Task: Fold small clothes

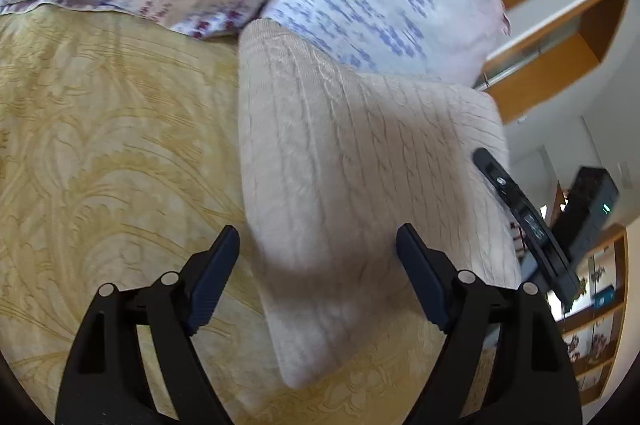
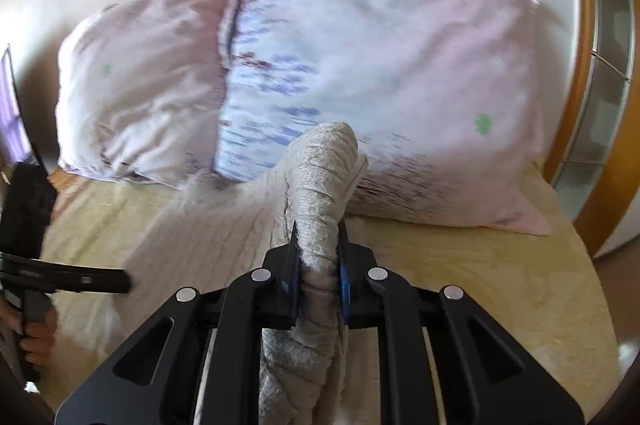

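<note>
A cream cable-knit garment (image 1: 360, 161) lies partly lifted over the yellow patterned bedspread (image 1: 104, 145). My left gripper (image 1: 318, 245) is open, its fingers on either side of the garment's near fold, holding nothing. My right gripper (image 2: 318, 245) is shut on a bunched edge of the same knit garment (image 2: 320, 185) and holds it raised above the bed. The right gripper also shows in the left wrist view (image 1: 520, 213), at the garment's far right edge. The left gripper shows at the left edge of the right wrist view (image 2: 60, 277).
Two floral pillows (image 2: 360, 57) lie against the headboard wall behind the garment. Wooden shelving (image 1: 560, 37) stands beside the bed on the right. The bedspread (image 2: 500, 285) extends to the right of the garment.
</note>
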`<action>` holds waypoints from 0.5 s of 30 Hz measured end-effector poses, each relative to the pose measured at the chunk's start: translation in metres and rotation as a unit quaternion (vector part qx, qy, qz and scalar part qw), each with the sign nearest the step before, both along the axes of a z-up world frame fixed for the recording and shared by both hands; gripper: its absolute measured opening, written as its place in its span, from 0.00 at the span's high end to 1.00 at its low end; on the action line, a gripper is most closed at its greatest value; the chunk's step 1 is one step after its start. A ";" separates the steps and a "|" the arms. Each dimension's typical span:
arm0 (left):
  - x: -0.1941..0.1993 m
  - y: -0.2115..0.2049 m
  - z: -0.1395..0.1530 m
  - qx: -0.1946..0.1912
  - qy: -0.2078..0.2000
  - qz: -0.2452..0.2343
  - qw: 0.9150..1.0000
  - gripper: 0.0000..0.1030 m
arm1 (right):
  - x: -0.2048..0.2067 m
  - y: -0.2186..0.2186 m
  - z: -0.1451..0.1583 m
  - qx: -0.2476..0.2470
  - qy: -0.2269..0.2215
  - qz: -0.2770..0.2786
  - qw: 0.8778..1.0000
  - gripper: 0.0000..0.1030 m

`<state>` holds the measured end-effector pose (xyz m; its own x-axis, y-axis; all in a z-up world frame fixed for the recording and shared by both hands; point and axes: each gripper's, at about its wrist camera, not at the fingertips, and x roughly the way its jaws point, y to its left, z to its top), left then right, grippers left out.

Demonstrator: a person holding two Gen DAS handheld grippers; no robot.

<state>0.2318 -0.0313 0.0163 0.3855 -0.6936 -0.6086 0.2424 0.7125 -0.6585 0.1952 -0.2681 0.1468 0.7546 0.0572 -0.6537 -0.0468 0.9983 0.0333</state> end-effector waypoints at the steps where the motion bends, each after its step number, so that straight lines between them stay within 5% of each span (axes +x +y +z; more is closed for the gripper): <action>1: -0.001 -0.003 0.000 0.000 -0.001 -0.006 1.000 0.22 | 0.003 -0.005 -0.007 -0.003 0.007 -0.007 1.000 0.86; 7: -0.009 -0.019 -0.004 0.014 0.002 -0.033 0.999 0.22 | 0.024 -0.045 -0.064 0.054 0.094 -0.062 0.992 0.81; 11: -0.014 -0.018 -0.006 0.005 0.010 -0.033 0.999 0.23 | 0.003 -0.069 -0.046 0.108 0.072 -0.102 0.986 0.55; 15: -0.020 -0.014 -0.005 -0.008 0.012 -0.028 1.000 0.23 | -0.041 -0.096 -0.031 0.227 0.055 -0.095 0.968 0.53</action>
<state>0.2117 -0.0449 0.0109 0.3323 -0.7230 -0.6056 0.2654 0.6879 -0.6756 0.1544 -0.3643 0.1153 0.7073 0.2247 -0.6703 0.1644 0.8699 0.4651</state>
